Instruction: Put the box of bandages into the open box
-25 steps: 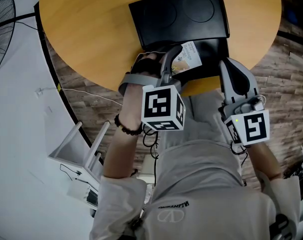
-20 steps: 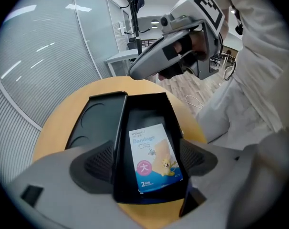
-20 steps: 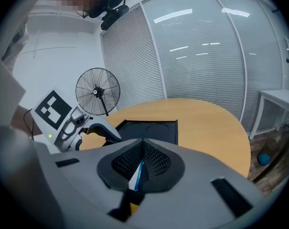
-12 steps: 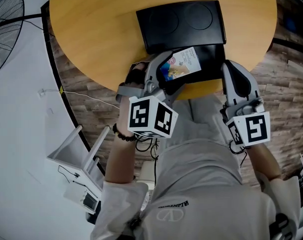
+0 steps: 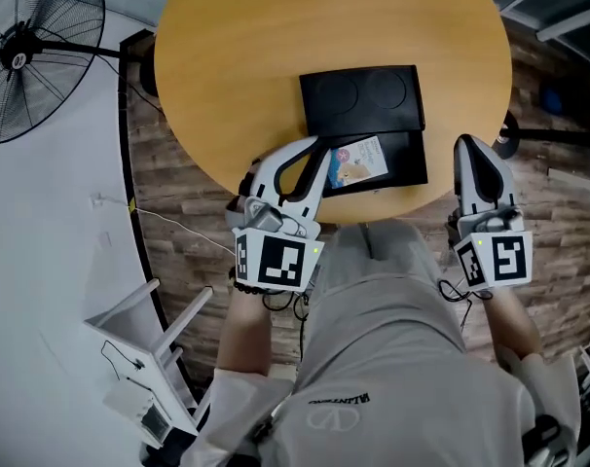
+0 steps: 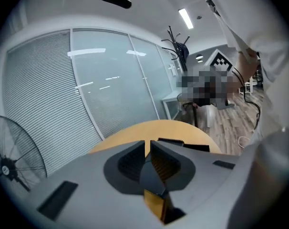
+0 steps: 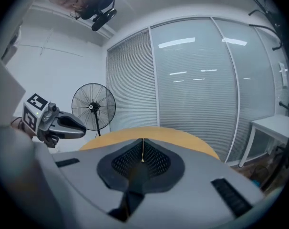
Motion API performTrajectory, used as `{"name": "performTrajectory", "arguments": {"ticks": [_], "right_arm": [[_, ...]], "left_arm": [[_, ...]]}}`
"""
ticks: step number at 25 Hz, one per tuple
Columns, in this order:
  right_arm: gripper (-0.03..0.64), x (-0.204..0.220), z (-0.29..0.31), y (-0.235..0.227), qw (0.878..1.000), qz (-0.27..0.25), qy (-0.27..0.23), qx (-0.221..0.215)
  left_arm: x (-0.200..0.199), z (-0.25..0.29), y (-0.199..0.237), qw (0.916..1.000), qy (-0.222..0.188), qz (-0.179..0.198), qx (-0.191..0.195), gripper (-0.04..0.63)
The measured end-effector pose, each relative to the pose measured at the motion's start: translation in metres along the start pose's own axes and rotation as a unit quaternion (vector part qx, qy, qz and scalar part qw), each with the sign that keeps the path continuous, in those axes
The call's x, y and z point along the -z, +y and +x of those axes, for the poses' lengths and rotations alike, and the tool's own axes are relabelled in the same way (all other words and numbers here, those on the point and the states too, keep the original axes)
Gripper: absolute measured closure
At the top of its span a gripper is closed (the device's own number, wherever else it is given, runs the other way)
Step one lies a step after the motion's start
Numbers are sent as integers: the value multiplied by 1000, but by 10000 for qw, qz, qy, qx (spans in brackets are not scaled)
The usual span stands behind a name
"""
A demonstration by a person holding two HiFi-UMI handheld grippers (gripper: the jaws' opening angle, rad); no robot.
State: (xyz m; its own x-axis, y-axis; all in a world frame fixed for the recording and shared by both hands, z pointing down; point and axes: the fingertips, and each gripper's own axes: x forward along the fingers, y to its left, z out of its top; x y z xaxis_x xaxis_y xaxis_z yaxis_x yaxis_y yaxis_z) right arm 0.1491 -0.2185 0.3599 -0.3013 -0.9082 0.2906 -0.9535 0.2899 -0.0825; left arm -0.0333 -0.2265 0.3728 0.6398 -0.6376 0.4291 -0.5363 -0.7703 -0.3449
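Observation:
The bandage box (image 5: 358, 161), white with a colourful picture, lies flat in the tray of the open black box (image 5: 409, 160), whose lid (image 5: 363, 100) is folded back behind it. My left gripper (image 5: 316, 146) hovers just left of the bandage box at the table's near edge. Its jaws (image 6: 147, 144) are closing, almost together, with nothing between them. To the right of the black box, my right gripper (image 5: 468, 144) stands off the table's edge, its jaws (image 7: 142, 149) pressed together and empty.
The black box sits near the front edge of a round wooden table (image 5: 237, 66). A standing fan (image 5: 32, 52) is at the far left, and a white stand with cables (image 5: 144, 339) lies on the floor at the lower left. The person's lap is below the table edge.
The left gripper has let go of the bandage box, which now rests in the black box, and has pulled back to the left with its jaws closing. The right gripper has hardly moved.

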Motion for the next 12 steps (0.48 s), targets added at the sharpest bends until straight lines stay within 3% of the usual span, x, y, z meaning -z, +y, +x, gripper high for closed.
{"name": "performTrajectory", "arguments": {"ticks": [5, 8, 12], "right_arm": [[600, -53, -21, -23, 9981, -148, -518, 305], [600, -79, -40, -41, 9948, -268, -793, 584], [600, -103, -62, -58, 9913, -164, -1006, 837]], "left_arm": [[-38, -40, 43, 9931, -784, -461, -744, 588], [-39, -69, 68, 9778, -1084, -1312, -1224, 588], [-38, -116, 105, 9528, -1619, -1790, -1840, 588]]}}
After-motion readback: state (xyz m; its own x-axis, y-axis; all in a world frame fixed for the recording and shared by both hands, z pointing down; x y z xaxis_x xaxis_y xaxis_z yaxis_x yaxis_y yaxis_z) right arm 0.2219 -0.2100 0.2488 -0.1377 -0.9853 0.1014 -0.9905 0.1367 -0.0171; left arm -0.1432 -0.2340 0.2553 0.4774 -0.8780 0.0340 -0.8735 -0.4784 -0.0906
